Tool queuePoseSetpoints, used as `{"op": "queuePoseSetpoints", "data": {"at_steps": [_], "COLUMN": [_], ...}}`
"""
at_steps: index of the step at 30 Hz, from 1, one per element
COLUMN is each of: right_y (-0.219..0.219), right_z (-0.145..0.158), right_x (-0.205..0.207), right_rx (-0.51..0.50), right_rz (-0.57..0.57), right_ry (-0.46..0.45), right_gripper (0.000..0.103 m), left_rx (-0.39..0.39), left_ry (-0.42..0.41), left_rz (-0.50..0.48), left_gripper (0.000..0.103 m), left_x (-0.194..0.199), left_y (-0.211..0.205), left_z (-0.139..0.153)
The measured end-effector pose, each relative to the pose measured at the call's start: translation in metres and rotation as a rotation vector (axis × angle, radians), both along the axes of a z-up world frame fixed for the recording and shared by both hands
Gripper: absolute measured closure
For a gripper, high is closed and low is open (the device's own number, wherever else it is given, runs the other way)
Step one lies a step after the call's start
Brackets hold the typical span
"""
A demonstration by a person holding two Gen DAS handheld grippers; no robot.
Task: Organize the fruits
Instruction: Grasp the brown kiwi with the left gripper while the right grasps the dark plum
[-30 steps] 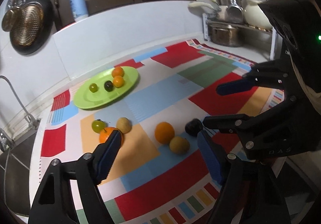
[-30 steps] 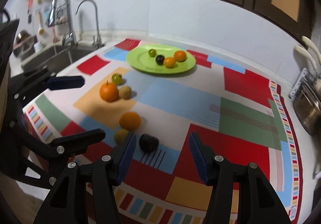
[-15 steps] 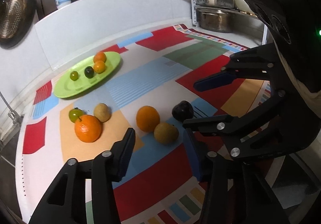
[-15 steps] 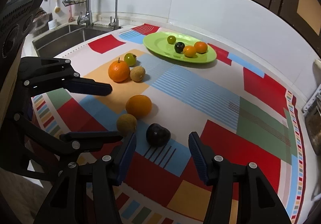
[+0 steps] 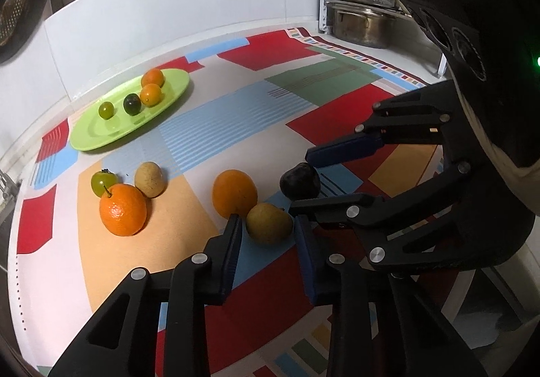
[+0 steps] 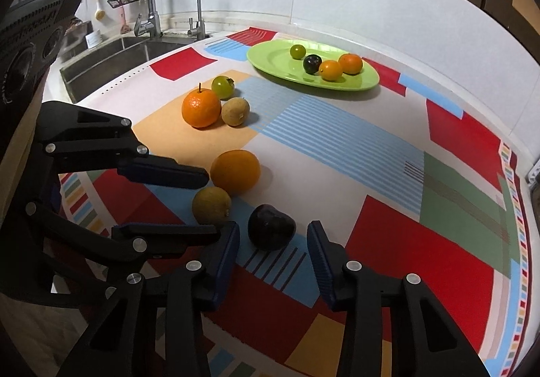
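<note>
1. Two grippers low over the counter [image 5: 403,56], side by side, both angled down at fruit on a patchwork mat [image 6: 388,242] of red, blue, green and orange blocks.
2. Left gripper [image 5: 266,224]: jaws drawn in as far as they go, pads against either side of a yellow-brown fruit [image 5: 270,225] resting on the mat, just in front of a large orange [image 6: 235,171] and touching it or nearly so.
3. Right gripper [image 6: 271,235]: jaws closing, a dark plum [image 6: 271,225] between them on a blue striped patch, a sliver of mat showing on each side of it in the right wrist view, so no grip on it.
4. Yellow-brown fruit and dark plum near each other, apart, each inside its own pair of jaws; inner fingers of the two grippers crossing close together between them.
5. Farther back on an orange patch, a tight cluster of three: a stemmed tangerine [image 6: 201,108], a small green fruit [image 6: 222,86] behind it, a brown fuzzy fruit [image 6: 235,111] just beside.
6. Beyond that, near the white backsplash, a green plate [image 6: 270,68] holding four small fruits: one green [image 6: 297,51], one dark [image 6: 312,63], two orange [image 6: 330,70] and touching.
7. At one end of the counter a steel sink [image 6: 111,59] with taps; at the other, pots on a rack [image 5: 361,26].
</note>
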State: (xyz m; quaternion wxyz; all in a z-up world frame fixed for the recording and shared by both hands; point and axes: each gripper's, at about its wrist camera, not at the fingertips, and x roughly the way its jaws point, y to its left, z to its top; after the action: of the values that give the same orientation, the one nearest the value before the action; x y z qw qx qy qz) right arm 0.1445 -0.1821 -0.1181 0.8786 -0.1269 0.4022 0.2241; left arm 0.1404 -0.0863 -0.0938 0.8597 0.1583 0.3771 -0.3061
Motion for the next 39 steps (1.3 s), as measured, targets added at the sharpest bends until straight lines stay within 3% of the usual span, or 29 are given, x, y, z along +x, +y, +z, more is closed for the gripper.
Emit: {"op": "queuePoseSetpoints", "data": {"at_steps": [6, 18, 39], "right_y": [0.0, 0.001, 0.017], "right_z": [0.0, 0.007, 0.059], "right_x": [-0.001, -0.008, -0.017], "right_rx": [0.014, 0.042, 0.103], "right_rz": [-0.01, -0.052, -0.126], "right_ry": [0.016, 0.022, -0.056], "right_gripper": [0.072, 0.073, 0.073], "left_rx": [-0.02, -0.031, -0.107], "left_ry": [0.03, 0.018, -0.044], "left_rz": [0.01, 0.038, 0.127], "left_gripper": [0.074, 0.074, 0.074], "left_x": [0.005, -0.001, -0.004], "left_y": [0.002, 0.013, 0.049], "left_z": [0.001, 0.014, 0.064]}}
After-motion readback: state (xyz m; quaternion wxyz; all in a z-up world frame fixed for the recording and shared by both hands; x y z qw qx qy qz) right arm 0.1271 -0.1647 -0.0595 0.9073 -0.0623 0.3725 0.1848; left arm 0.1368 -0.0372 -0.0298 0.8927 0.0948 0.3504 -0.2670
